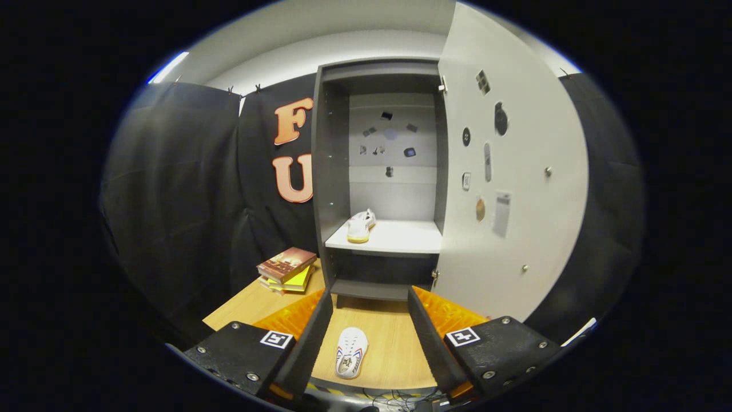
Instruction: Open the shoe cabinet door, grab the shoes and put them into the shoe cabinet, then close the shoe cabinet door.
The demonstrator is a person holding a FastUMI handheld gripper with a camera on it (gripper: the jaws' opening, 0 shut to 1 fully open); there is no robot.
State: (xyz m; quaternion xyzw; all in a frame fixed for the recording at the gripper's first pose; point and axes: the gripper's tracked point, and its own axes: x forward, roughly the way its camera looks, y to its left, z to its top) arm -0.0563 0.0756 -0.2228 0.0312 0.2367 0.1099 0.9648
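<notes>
Two shoes show here: one shoe (pixel 361 225) sits on the pale shelf (pixel 394 237) inside the cabinet (pixel 331 171), toward the shelf's left side, and the other shoe (pixel 350 352) lies on the wooden table (pixel 394 349), sole down, between the fingers. The gripper (pixel 370 303) hangs above the table with its jaws spread wide and nothing held; neither finger touches the shoe below. The cabinet stands beyond the fingertips with its door (pixel 509 171) swung open to the right, so the inner face of the door, dotted with small stickers, faces the fingers. More small stickers mark the cabinet's back panel above the shelf. A stack of books (pixel 287 269) rests on the table just left of the cabinet's foot, well apart from the shoe on the table.
</notes>
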